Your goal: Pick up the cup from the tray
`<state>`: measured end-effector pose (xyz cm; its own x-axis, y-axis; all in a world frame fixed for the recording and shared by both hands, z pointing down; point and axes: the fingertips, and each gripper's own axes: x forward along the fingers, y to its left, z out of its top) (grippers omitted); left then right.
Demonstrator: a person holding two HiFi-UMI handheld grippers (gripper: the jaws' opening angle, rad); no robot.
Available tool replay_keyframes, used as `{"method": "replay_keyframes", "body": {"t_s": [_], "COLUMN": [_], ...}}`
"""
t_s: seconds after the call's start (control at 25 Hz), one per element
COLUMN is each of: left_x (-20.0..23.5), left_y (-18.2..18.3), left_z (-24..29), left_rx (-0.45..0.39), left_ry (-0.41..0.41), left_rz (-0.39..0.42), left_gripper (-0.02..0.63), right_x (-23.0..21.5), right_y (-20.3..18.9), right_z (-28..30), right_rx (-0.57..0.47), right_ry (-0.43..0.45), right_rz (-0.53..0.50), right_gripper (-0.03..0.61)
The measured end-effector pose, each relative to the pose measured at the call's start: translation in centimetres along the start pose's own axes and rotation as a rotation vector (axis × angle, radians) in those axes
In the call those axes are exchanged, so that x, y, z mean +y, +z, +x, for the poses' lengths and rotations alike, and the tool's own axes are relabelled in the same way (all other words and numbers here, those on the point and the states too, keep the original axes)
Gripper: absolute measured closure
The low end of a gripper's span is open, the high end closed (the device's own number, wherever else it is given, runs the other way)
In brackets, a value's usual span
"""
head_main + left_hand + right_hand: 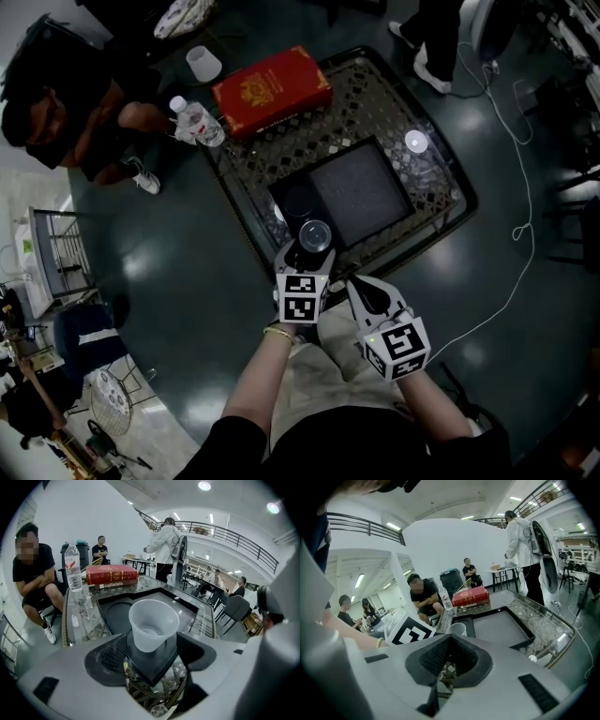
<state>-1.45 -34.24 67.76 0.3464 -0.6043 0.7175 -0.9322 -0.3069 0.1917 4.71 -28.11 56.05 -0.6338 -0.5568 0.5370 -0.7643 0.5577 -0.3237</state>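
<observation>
One clear cup point(153, 620) stands on the single black tray point(361, 192), between the wide-released jaws of the left tool point(152, 641). The right tool point(450, 639) is clenched, empty.

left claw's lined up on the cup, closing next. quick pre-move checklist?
1. Left claw open: ok, jaws wide apart.
2. Cup between its jaws: ok, pads not pressing on it yet.
3. Cup upright and empty: ok, it stands at the near corner of the tray.
4. Right claw out of the way: ok, shut, empty, beside the left one.
5. Clutter near the cup: ok, the book and bottle sit at the far end.
6. Height of the pads on the cup wall: cannot tell.
</observation>
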Motion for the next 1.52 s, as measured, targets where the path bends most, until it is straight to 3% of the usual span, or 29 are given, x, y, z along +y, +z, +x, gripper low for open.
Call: {"method": "replay_keyframes", "body": {"t_s": [0.48,1.24,1.52], "left_x": [0.7,-1.4,-2.2], "left_y": [0.9,2.7,2.5], "left_z": [2.2,-3.2,-5.8], "left_rx": [0.043,-0.016,-0.031], "left_ry": [0.059,0.004,-0.004], "left_rz": [0.093,0.101,0.069], "left_gripper": [0.322,0.331,0.333], "right_x": [-0.8,0.7,1.4], "right_y": [-0.1,1.8,2.5], "right_z": [0.1,-1.8,-3.0], "right_rx": [0.007,-0.052,-0.077], "right_ry": [-0.006,-0.028,-0.034], "right_rz": [0.01,-0.032,-0.057], "right_gripper": [0.567,0.567,0.566]}}
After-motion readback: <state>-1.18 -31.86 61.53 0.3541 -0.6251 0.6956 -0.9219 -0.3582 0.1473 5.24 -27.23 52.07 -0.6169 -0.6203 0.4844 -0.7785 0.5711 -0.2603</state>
